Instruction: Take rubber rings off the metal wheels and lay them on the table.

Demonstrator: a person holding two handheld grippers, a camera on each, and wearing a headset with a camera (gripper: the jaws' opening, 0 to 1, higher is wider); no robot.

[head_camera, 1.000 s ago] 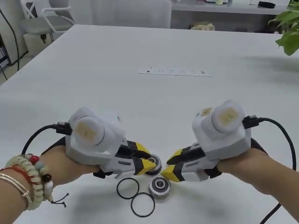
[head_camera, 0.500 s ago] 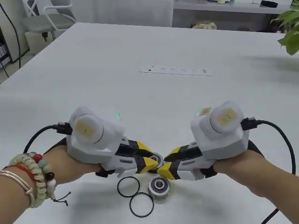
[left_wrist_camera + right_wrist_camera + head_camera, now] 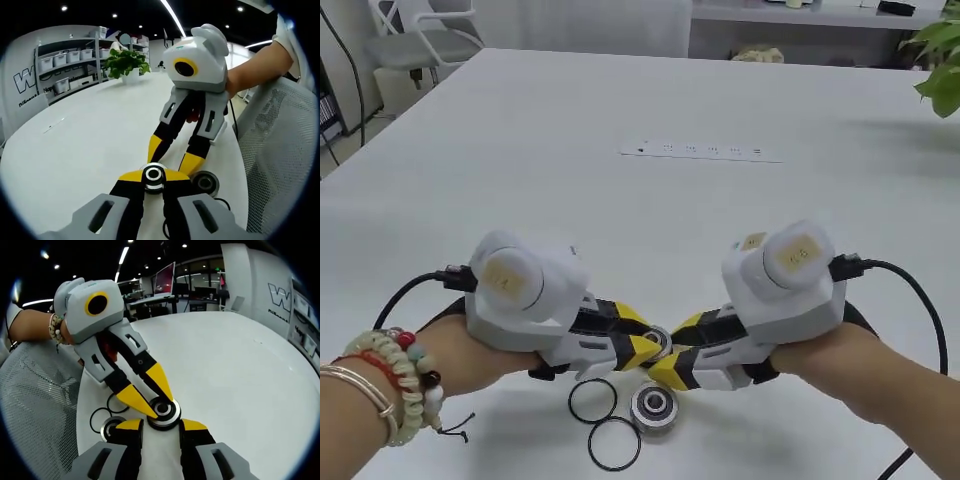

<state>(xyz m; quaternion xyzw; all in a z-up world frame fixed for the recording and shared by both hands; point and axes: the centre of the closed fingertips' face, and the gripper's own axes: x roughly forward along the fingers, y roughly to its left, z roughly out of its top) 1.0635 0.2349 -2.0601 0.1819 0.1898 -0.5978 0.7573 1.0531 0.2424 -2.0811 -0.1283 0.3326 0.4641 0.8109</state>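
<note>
Left gripper (image 3: 151,176) clamps a metal wheel (image 3: 164,411); right gripper (image 3: 161,425) straddles it, grip unclear.

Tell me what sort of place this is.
Probably an office or lab workroom: there is a large white table, a wall of shelves stacked with storage bins, and a row of desks carrying monitors in the background.

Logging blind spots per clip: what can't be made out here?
1. Head view: held wheel mostly hidden by the jaws around it.
2. Right gripper view: whether right gripper grips it is unclear; table wheel half behind its jaw.
3. Head view: strip, markings too small.
</note>
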